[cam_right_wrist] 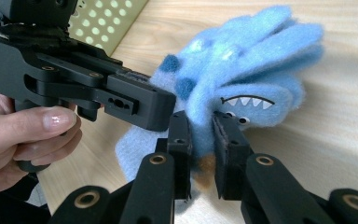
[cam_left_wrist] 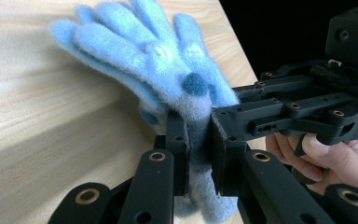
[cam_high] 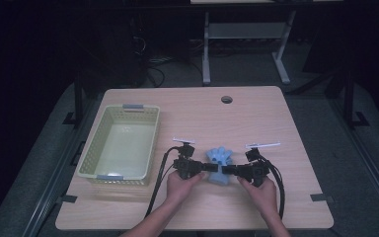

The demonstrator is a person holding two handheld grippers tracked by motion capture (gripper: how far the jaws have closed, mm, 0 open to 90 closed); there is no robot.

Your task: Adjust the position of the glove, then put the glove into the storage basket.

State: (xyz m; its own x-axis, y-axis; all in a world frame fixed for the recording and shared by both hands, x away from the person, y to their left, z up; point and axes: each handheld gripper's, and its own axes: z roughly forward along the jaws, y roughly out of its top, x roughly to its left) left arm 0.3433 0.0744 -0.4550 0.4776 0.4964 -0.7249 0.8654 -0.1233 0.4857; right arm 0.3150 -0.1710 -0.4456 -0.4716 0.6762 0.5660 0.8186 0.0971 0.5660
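Note:
A fuzzy light-blue glove (cam_high: 219, 165) with darker blue spots lies on the wooden table (cam_high: 256, 113) between my two hands. In the left gripper view my left gripper (cam_left_wrist: 198, 149) is shut on the cuff part of the glove (cam_left_wrist: 158, 60), whose fingers point away. My right gripper (cam_right_wrist: 201, 144) is shut on the same glove (cam_right_wrist: 242, 60) from the opposite side; a small toothed face shows on it. In the high view the left gripper (cam_high: 208, 168) and right gripper (cam_high: 225, 171) meet at the glove, jaw tips nearly touching.
A pale green plastic basket (cam_high: 146, 143) stands at the table's left, with nothing visible inside. A round cable hole (cam_high: 226, 99) sits near the far edge. Black cables trail from both grippers toward the near edge. Beyond the table stands a white-legged desk frame (cam_high: 206, 49).

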